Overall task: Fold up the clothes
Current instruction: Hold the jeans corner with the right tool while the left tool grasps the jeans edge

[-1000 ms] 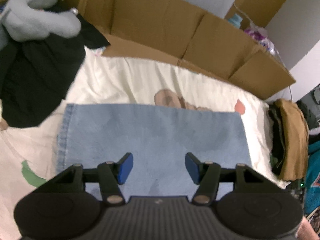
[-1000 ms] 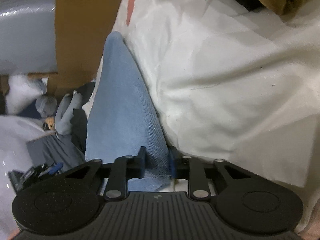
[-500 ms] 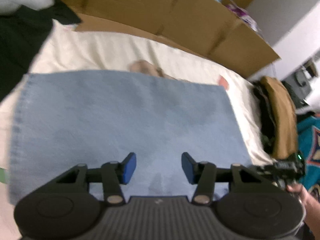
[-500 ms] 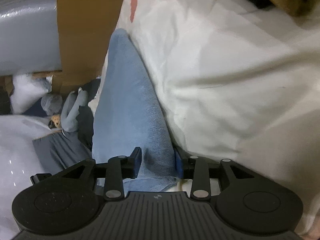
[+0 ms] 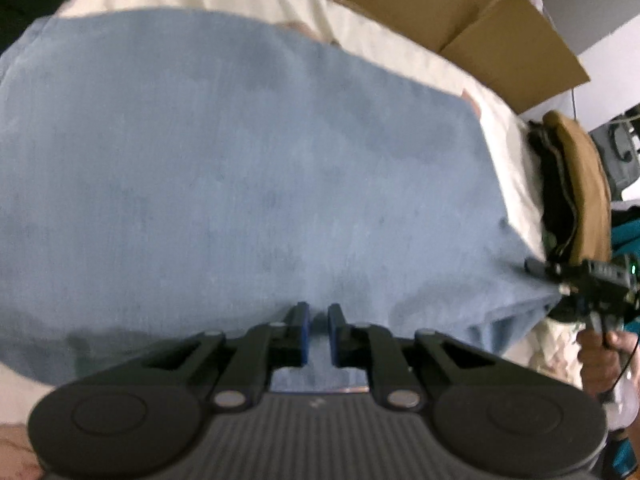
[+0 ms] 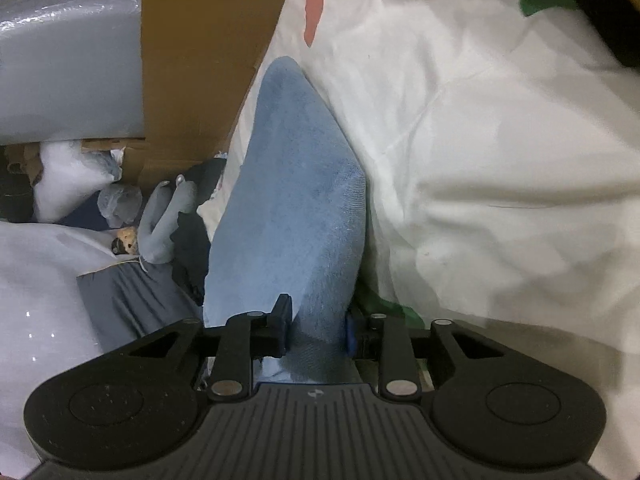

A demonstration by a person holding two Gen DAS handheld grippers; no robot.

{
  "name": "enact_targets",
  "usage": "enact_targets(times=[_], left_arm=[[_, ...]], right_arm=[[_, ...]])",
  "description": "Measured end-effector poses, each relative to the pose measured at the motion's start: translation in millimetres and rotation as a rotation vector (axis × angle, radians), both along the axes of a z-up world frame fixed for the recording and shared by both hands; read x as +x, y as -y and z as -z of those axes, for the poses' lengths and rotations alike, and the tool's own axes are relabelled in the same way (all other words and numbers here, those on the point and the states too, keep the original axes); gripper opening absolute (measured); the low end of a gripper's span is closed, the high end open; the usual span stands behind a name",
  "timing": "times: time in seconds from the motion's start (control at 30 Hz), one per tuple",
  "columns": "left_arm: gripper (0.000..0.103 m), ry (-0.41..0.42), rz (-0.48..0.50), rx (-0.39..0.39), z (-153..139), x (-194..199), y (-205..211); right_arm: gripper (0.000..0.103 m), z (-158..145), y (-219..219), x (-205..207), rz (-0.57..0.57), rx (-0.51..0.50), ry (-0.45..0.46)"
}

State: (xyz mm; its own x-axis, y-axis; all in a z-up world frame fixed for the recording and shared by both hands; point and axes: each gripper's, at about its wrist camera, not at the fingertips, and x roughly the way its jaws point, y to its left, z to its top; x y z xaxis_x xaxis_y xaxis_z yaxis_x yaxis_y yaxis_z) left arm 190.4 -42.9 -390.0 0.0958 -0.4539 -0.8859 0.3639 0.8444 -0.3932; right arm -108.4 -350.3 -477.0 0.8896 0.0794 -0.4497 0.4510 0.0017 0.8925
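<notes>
Both grippers pinch the near edge of the blue cloth (image 5: 248,168) on the bed (image 6: 480,128): the left gripper (image 5: 318,330) nearly shut, the right gripper (image 6: 316,326) clamped on a corner; lifting evenly keeps the fold square.

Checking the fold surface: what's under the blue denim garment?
The blue denim garment lies on a white printed bedsheet, visible past its edges. Whatever is directly beneath it is covered. Both grippers pinch its near edge.

Left wrist close above blue cloth (image 5: 248,168), right wrist along its edge, both sharing it

Right gripper (image 6: 316,330) clamps blue cloth (image 6: 292,216) over white sheet (image 6: 480,128).
</notes>
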Motion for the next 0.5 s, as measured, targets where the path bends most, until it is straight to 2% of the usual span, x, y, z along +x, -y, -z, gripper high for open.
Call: enact_targets(times=[0.07,0.13,0.2,0.3,0.33,0.5], left_arm=[[0.009,-0.010,0.011,0.016,4,-6,2],[0.003,-0.010,0.021,0.040,9,-10,3],[0.002,-0.024,0.024,0.045,10,-14,3],[0.005,-0.047,0.027,0.032,3,-15,-1],[0.009,-0.036,0.027,0.030,-1,-14,-1],[0.011,0.016,0.029,0.017,-20,-11,-2]], right_arm=[[0.030,3,3,6,0.000,0.001,-0.018],[0.030,4,6,10,0.002,-0.001,-0.025],[0.031,3,9,15,-0.006,-0.012,-0.036],[0.033,0,10,16,-0.024,-0.028,-0.045],[0.033,-2,11,16,-0.030,-0.032,-0.044],[0.033,-9,10,14,-0.040,-0.056,-0.049]])
